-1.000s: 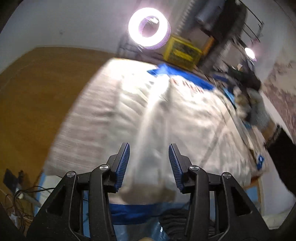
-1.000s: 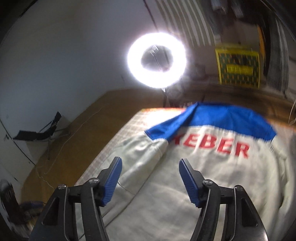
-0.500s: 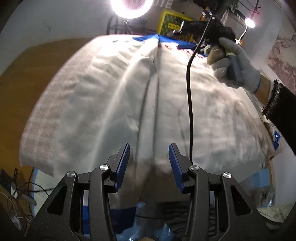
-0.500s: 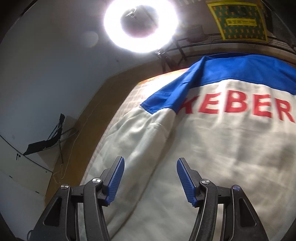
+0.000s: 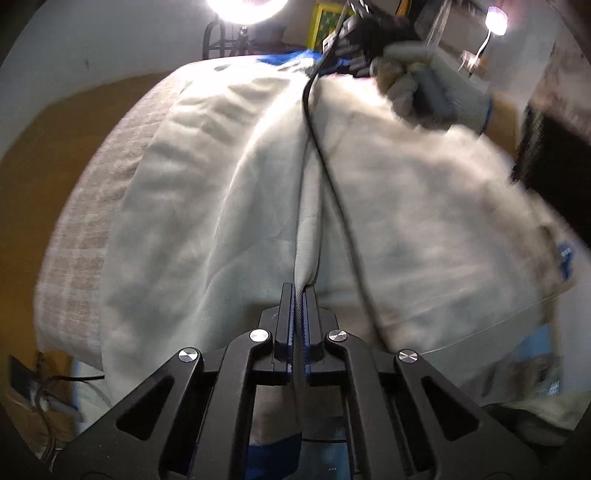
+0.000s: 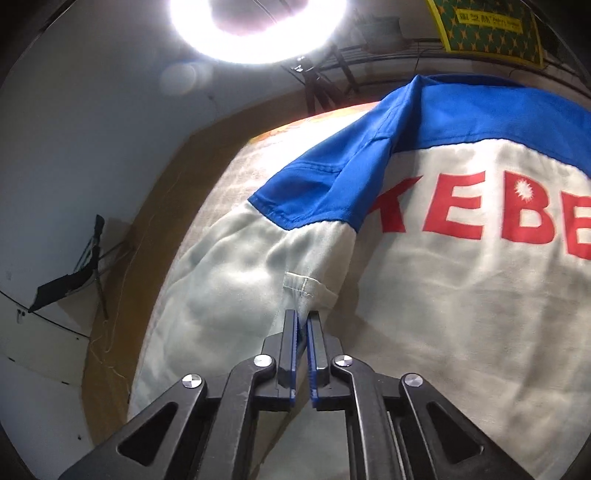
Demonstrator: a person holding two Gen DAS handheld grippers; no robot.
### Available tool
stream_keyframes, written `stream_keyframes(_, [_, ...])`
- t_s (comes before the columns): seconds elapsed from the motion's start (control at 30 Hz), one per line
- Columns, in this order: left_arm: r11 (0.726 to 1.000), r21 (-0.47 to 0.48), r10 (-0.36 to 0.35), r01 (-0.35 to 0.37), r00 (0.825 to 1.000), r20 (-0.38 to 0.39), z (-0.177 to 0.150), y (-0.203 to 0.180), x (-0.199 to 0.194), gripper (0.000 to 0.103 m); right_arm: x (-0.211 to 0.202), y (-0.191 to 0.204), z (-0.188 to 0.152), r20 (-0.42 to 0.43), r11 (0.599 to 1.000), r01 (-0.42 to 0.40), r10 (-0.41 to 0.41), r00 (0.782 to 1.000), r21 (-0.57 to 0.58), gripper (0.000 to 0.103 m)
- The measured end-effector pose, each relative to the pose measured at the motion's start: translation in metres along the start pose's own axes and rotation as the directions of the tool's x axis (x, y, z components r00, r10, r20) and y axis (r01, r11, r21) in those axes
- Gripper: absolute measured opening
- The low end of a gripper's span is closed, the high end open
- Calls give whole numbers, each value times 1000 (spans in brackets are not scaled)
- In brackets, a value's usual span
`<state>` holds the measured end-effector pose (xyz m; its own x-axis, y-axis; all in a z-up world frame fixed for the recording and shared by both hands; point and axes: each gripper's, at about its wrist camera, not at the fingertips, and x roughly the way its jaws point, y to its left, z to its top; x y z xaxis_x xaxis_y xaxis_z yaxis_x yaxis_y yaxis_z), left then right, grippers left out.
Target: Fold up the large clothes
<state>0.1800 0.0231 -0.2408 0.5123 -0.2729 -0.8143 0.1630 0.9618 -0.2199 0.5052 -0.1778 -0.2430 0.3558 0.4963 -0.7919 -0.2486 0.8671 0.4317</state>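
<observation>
Both grippers, left [image 5: 298,291] and right [image 6: 302,317], dropped and just clamped onto the jacket [image 6: 461,295].

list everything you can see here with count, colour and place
jacket: 1, cream with blue yoke and red letters, spread over the table
table cover: 1, beige, under the jacket
ring light: 1, white, behind the table
crate: 1, yellow, back right
lamp: 1, small, far right
cable: 1, black, across the jacket
left tool: 1, black with blue pads, shut on a jacket fold near the hem
right tool: 1, same colours, shut on the sleeve
right hand: 1, grey glove, holding the right tool
</observation>
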Motion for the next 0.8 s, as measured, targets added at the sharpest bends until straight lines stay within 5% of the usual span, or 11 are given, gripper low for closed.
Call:
stream_keyframes(0.1, [998,-3,-59,59,998,27,1,-1,-8,1,-19,0,0,47,998,-2,5,999,-70,0])
stream_keyframes(0.23, [998,8,-55,56,994,-91,-12,-5,14,7,2,-10,-6,-57,979,173,-180,982,-112,14])
stream_keyframes(0.33, [995,34,-88,90,994,-60,-16,-10,-5,19,-15,-10,-11,-6,988,134,-134,991,-74,35])
stream_keyframes(0.57, [982,-158,-90,103,993,82,-39,38,-67,27,-57,-3,-52,-17,999,-29,29,999,-36,38])
stream_keyframes(0.73, [930,-363,-28,56,996,81,-59,92,-73,33,-71,25,-106,-71,990,-130,126,990,-56,53])
stream_keyframes(0.8, [908,-417,-22,49,997,68,-68,109,-71,44,-70,41,-132,-114,984,-160,151,982,-74,53])
